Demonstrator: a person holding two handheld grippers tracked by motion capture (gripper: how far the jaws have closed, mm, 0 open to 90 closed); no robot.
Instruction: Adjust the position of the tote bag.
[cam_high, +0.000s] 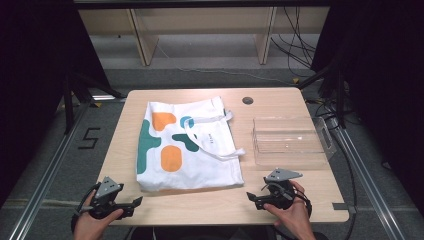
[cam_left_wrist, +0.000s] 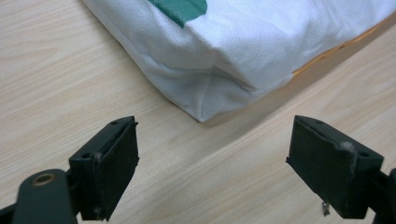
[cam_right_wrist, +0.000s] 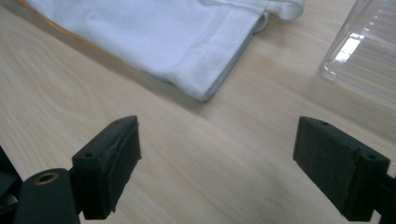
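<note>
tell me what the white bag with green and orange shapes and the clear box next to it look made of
White tote bag with green and orange shapes: likely woven cotton or canvas, matte; stitched seams and soft folds show. Clear rectangular box: seems rigid transparent plastic, glossy; the table shows through and its edges glint.

Bag mid-table, tray to its right

My tote bag (cam_high: 187, 145) lies flat on the table (cam_high: 280, 200), left of the plastic tray (cam_high: 290, 142), beyond my tongs.
</note>
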